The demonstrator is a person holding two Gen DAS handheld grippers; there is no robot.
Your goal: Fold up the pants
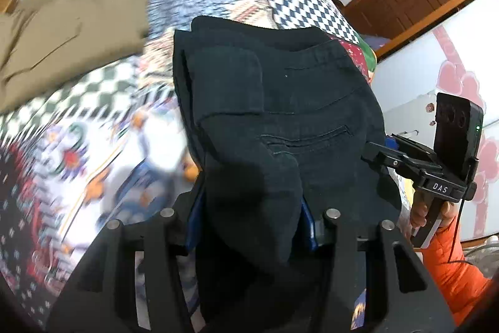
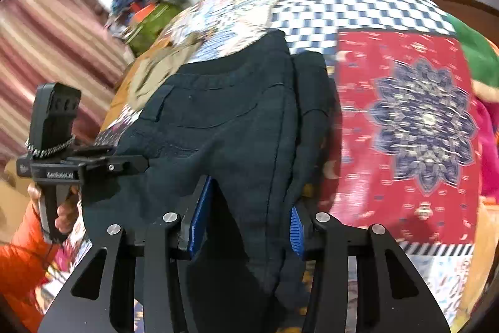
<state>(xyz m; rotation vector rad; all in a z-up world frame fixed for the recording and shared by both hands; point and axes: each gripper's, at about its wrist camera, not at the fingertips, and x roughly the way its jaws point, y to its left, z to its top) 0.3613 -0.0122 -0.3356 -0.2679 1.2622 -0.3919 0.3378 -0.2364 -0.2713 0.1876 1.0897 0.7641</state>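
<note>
The dark navy pants (image 1: 274,102) lay folded on a patchwork quilt (image 1: 93,145), waistband toward twelve o'clock, their near edges lifted. The left gripper (image 1: 249,223) pinched a bunched fold of fabric between its blue pads (image 1: 307,223). The right gripper (image 2: 246,227) likewise clamped a hanging fold of the same pants (image 2: 230,120). At ten o'clock in the left view, a khaki garment (image 1: 62,46) lay blurred on the quilt, apart from the pants.

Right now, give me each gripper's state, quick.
Left gripper: shut on the dark pants.
Right gripper: shut on the same pants, at another spot.
</note>
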